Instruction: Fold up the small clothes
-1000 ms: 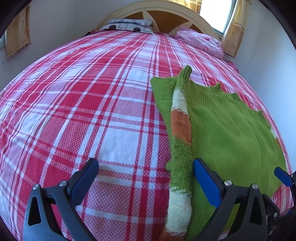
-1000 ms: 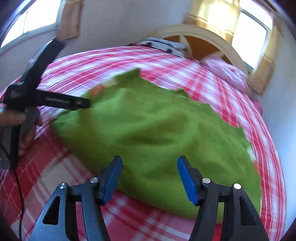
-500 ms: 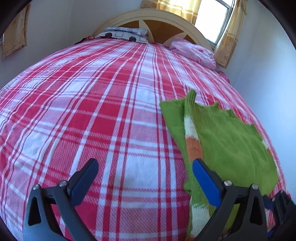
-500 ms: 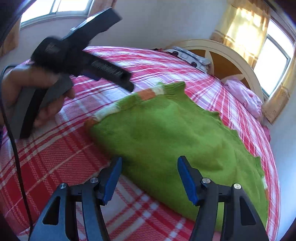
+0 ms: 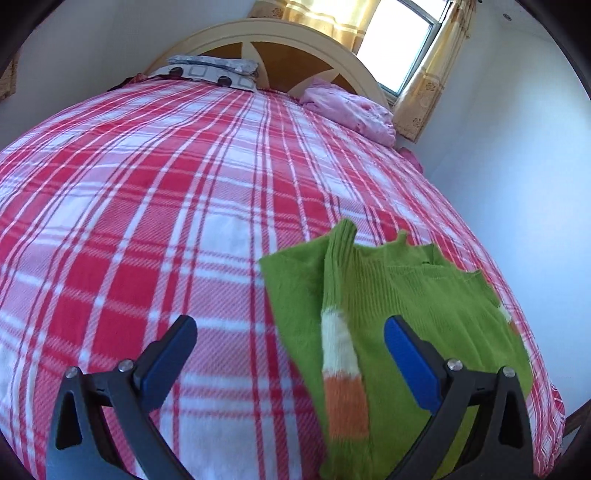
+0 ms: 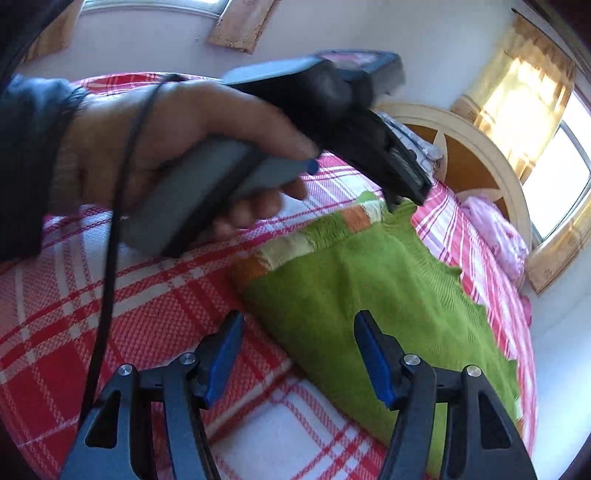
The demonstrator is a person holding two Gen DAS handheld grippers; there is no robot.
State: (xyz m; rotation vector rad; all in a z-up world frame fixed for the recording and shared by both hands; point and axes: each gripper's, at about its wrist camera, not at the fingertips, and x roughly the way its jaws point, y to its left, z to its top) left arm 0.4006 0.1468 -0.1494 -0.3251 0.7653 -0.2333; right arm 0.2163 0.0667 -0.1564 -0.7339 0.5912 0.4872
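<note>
Both jaws gape empty, now drawn back from the green sweater (image 5: 417, 295).

Sunlit curtained window (image 5: 402, 44) behind headboard (image 5: 280, 33)

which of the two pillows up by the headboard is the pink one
The pink pillow is the one on the right of the headboard, nearest the window. The other pillow, to the left, is grey and white with dark spots.
</note>
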